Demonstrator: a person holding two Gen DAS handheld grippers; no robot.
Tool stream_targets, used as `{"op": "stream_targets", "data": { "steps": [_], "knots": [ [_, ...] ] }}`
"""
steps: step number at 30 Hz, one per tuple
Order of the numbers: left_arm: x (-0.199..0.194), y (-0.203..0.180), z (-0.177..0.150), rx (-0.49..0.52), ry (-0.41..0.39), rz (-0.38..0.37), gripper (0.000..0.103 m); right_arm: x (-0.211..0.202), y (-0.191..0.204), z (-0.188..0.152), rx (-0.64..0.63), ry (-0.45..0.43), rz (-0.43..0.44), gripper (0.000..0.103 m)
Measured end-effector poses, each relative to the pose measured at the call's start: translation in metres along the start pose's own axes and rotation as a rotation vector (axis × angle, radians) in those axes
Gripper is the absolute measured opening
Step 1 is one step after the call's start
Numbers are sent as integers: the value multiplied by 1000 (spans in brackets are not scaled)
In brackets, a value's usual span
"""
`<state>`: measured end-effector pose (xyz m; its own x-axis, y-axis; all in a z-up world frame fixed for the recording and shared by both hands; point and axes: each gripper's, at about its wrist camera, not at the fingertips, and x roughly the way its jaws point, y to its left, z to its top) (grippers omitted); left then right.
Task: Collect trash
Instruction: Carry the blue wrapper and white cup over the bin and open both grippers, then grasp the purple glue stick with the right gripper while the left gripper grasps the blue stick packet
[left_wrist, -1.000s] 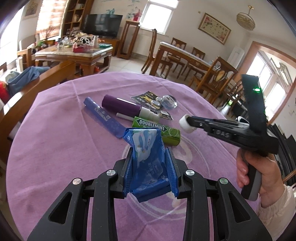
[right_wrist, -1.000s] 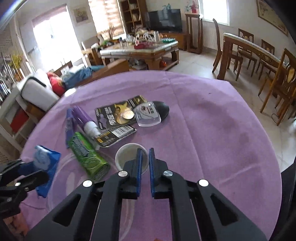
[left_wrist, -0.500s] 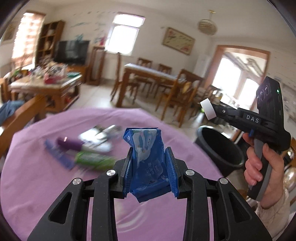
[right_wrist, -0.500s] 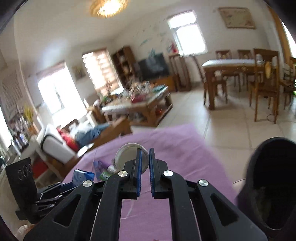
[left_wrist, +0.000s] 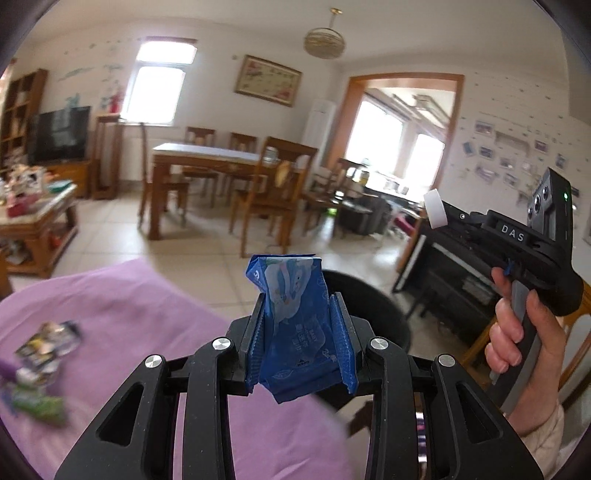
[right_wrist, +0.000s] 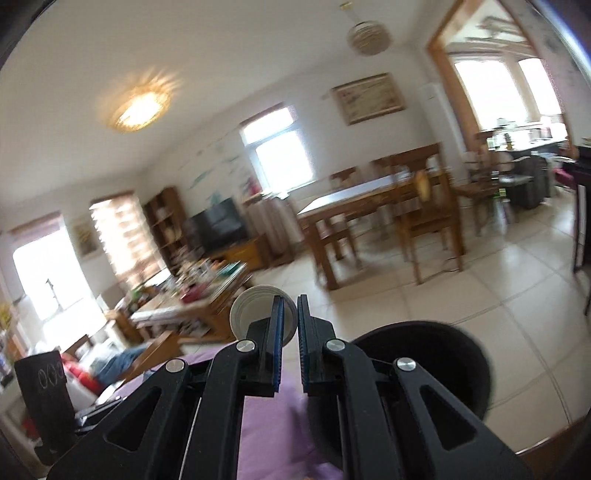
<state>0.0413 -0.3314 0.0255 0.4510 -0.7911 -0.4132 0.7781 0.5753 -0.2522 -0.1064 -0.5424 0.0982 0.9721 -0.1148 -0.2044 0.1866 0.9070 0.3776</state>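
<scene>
Your left gripper (left_wrist: 298, 325) is clamped on a crumpled blue wrapper (left_wrist: 295, 317), held above the edge of the purple tablecloth (left_wrist: 110, 295), with the black bin (left_wrist: 373, 310) just beyond it on the floor. Your right gripper (right_wrist: 289, 325), held by your right hand (left_wrist: 517, 332), is closed tight on the rim of a small white cap (right_wrist: 255, 314), with the bin to its right. Blurred litter (left_wrist: 40, 369) lies on the cloth at the left.
</scene>
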Motion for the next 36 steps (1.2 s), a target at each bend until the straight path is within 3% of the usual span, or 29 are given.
{"op": "stream_targets", "data": {
  "steps": [6, 12, 18, 23, 25, 27, 28, 29, 30, 31, 36],
  "knots": [
    [64, -36, 3, 22, 40, -57, 34, -7, -50, -2, 84, -42, -89, 8],
    [120, -62, -2, 49, 91, -75, 34, 10, -92, -12, 137, 6, -136, 8],
    [181, -77, -9, 60, 153, -74, 34, 17, -106, -29, 171, 71, -149, 8],
    [211, -65, -20, 55, 203, -69, 34, 25, -114, -40, 193, 113, -156, 9],
    [221, -65, -23, 60, 217, -55, 39, 29, -115, -44, 197, 141, -144, 13],
    [224, -64, -24, 81, 215, -26, 66, 32, -115, -47, 184, 170, -121, 16],
    [224, -64, -24, 92, 207, -12, 73, 34, -114, -48, 180, 175, -124, 34],
    [221, -66, -24, 102, 196, 2, 83, 34, -113, -48, 182, 169, -131, 72],
    [217, -67, -23, 112, 187, 12, 86, 34, -115, -47, 189, 159, -131, 90],
    [214, -68, -22, 121, 182, 17, 87, 32, -113, -47, 196, 146, -122, 97],
    [183, -63, -16, 130, 159, 45, 93, 30, -108, -43, 192, 132, -113, 97]
  ]
}}
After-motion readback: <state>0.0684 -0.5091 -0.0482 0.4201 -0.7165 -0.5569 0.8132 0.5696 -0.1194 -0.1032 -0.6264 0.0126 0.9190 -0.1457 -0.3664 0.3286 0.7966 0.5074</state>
